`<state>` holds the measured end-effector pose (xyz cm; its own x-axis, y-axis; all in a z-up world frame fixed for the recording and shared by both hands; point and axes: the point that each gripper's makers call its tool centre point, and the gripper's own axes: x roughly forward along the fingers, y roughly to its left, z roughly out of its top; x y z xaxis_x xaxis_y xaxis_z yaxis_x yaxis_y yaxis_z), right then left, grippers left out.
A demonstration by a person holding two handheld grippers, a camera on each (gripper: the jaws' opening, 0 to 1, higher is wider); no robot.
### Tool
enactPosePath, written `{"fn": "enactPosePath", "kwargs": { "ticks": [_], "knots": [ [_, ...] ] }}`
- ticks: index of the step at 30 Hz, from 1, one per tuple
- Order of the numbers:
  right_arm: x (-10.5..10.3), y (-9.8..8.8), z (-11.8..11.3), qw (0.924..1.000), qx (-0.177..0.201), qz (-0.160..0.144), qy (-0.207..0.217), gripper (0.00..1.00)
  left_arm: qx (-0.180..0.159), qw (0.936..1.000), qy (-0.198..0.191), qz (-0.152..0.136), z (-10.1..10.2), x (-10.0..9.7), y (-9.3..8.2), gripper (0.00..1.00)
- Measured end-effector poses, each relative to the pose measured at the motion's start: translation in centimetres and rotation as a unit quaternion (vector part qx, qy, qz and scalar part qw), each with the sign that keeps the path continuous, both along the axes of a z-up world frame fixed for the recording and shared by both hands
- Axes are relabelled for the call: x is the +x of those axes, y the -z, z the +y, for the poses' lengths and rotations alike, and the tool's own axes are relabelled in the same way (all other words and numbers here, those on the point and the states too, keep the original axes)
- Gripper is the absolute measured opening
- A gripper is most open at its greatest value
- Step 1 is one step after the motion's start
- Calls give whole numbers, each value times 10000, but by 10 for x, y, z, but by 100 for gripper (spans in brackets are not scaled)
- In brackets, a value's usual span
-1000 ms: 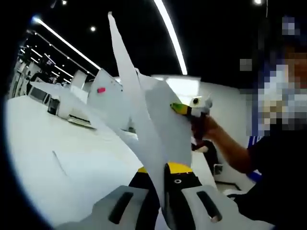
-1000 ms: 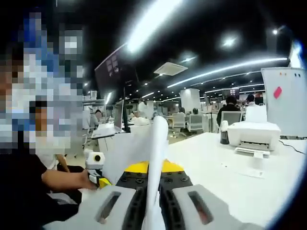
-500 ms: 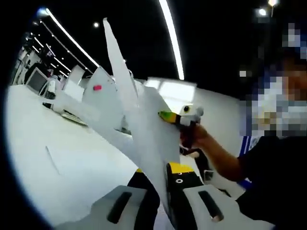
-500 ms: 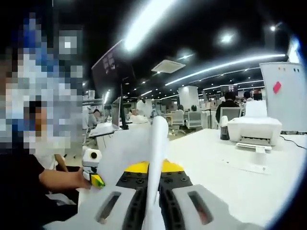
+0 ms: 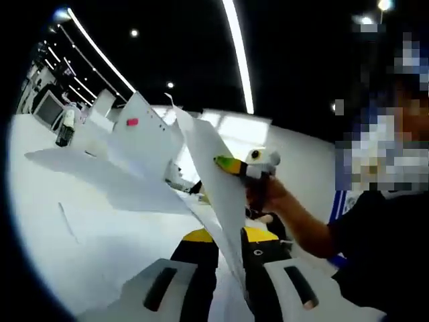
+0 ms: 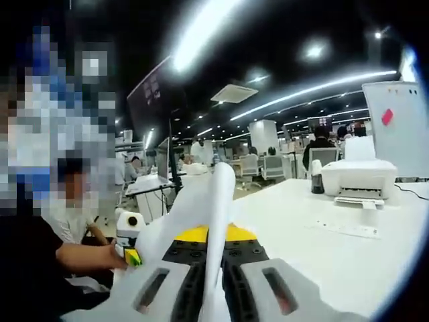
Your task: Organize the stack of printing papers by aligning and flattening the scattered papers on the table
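White table, printer behind, dark ceiling, papers clamped upright

- My left tongs are matt grey plastic.
- The papers I hold are thin, smooth, matt white.
- The worktop, lower right, looks smooth with slight sheen.

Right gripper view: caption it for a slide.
Hand-held gripper clamps a sheet of paper edge-on above a white table, printer behind.

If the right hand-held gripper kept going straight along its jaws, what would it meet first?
Nothing solid, apparently: the right hand-held gripper is shut on the paper; ahead lies open air above the table, depth unclear.
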<state>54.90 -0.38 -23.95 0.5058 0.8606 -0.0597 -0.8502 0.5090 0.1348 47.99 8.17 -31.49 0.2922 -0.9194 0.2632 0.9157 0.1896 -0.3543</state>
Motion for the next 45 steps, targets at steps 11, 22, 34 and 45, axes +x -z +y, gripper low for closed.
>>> {"fn": "enactPosePath", "kwargs": {
  "ticks": [11,22,34,45],
  "knots": [
    [-3,7,26,9997,82,156,-161,1,-24,10000,18,-2,-1,-3,-2,22],
    [-7,9,42,9988,207,311,-312,1,-29,10000,27,-22,-2,-4,-3,22],
    [-11,-2,40,9895,1112,835,-386,1,-15,10000,17,-45,-2,-4,-2,23],
    [-12,19,18,9665,2151,1396,89,1,73,9999,-57,-101,-2,-2,0,22]
  ]
}}
